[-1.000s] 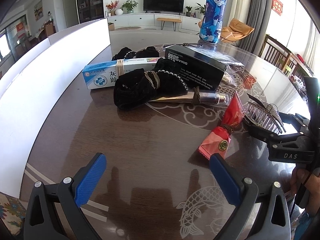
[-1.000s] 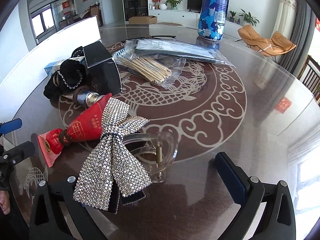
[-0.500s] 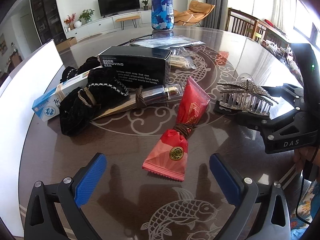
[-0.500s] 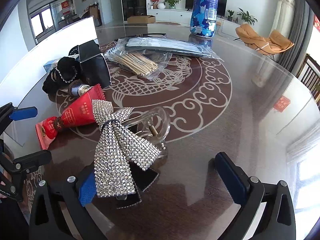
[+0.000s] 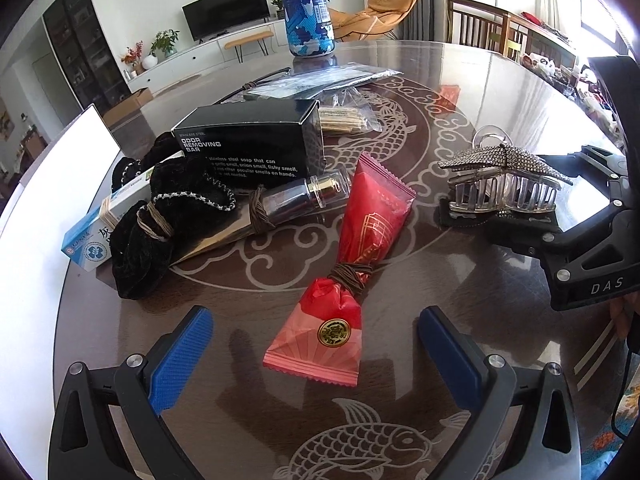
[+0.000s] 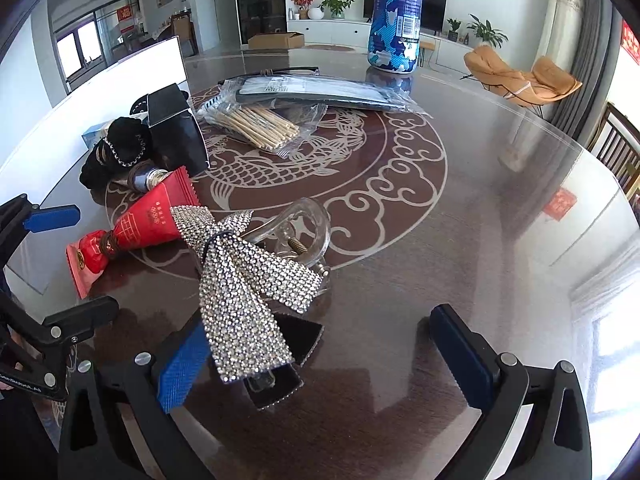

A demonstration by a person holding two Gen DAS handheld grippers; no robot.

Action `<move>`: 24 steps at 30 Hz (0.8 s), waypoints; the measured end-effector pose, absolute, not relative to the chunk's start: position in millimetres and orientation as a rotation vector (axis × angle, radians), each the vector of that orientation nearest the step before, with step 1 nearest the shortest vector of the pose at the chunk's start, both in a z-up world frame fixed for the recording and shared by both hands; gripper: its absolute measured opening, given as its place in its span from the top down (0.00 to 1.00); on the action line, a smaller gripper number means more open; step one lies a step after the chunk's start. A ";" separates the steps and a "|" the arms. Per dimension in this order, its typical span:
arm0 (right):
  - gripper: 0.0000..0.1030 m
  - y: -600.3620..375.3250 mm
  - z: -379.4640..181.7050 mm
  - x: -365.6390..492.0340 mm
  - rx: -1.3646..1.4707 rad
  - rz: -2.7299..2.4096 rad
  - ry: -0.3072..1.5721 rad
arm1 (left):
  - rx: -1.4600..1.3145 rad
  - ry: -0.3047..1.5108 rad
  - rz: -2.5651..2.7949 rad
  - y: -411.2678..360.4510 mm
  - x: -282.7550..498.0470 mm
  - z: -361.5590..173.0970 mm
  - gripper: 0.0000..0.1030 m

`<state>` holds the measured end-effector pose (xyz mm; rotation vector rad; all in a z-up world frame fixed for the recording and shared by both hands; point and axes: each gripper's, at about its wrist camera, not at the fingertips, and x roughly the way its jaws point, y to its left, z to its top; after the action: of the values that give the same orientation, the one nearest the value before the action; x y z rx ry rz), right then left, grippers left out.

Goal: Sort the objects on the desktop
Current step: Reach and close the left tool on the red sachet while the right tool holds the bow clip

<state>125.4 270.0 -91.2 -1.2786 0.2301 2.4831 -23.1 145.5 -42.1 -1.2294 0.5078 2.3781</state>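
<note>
Tabletop: round, dark, glossy, fish motif at ctr. Sorting barely begun by my read; most items sit clustered on its left side.

Blue camo bottle: upright at far edge, apart from cluster.

Black box "odor removing bar": on its side, behind silver tube and black velvet scrunchie.

Red sachet: tied w/ brown band at the waist. Lies flat, its near end between my left tongs, which are wide apart, holding nothing.

Rhinestone bow hair claw: rests on the tabletop. Right tongs spread apart, left pad under the bow tail, no grip.

Step in hand: picking targets. Next: I lower the left tongs, close across the sachet waist; the right tongs need centring on the claw body.
</note>
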 end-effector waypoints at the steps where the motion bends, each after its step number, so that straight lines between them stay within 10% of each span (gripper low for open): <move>1: 0.00 270.0 -91.2 125.4 -1.278 2.483 0.230 | -1.228 0.514 2.381 146.4 -22.7 -41.9 0.00; 24: 0.00 270.1 -91.5 125.4 -1.278 2.481 0.231 | -1.392 0.491 2.357 150.6 -29.6 -41.6 0.00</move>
<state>125.4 270.1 -91.5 -1.2776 0.2311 2.4805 -29.6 150.6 -41.6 -1.3924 0.4915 2.3574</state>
